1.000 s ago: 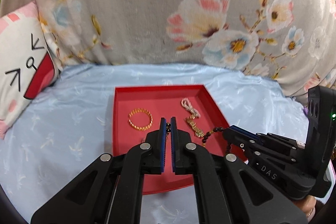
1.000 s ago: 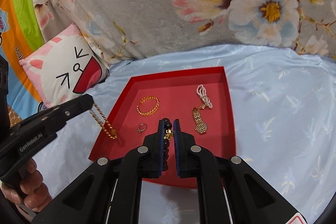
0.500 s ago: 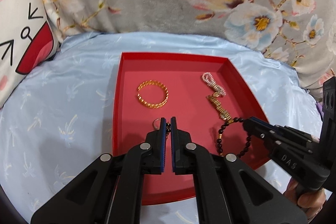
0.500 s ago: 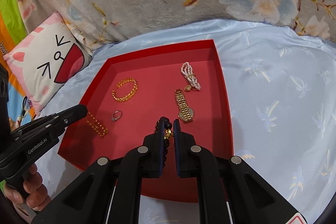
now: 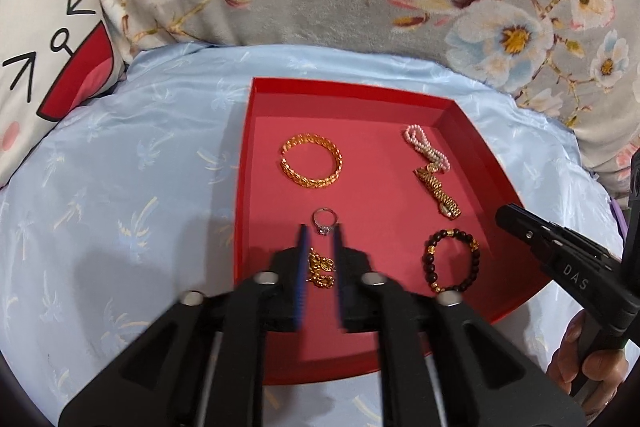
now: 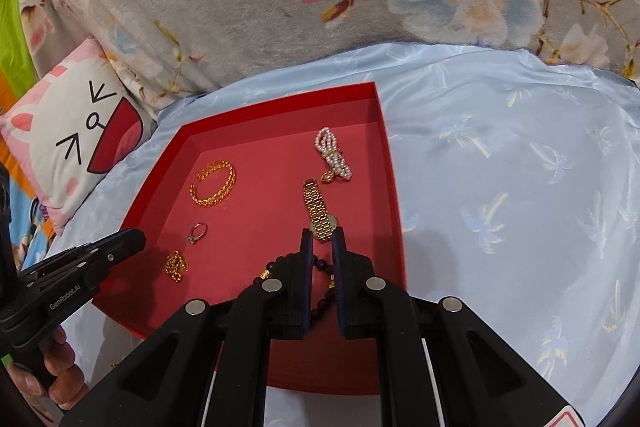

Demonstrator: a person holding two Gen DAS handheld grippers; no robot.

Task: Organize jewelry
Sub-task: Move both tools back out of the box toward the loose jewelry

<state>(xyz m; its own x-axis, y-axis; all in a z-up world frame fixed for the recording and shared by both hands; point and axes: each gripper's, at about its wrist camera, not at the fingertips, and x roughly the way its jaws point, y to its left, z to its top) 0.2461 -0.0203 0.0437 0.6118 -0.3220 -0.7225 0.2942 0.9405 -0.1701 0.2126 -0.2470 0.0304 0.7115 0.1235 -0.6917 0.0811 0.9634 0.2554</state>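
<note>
- In the left wrist view, my left tongs [image 5: 319,259] stand narrowly parted and hold nothing; the gold chain [image 5: 320,268] lies bunched on the floor of the red tray [image 5: 362,89] between them, just below the ring [image 5: 325,221].
- Further up the tray I see the gold bangle [image 5: 311,166], the pearl strand [image 5: 426,148] touching the gold watch [image 5: 439,195], and the bead bracelet [image 5: 452,260] lying flat near the right tongs [image 5: 510,218].
- In the right wrist view, the right tongs [image 6: 321,259] are likewise a little apart and empty, with the bead bracelet [image 6: 322,285] resting on the tray [image 6: 384,147] beneath them.
- I judge the job nearly done: all six pieces sit in the tray on the bed [image 6: 520,187], apart except pearls and watch. I see nothing outside it.
</note>
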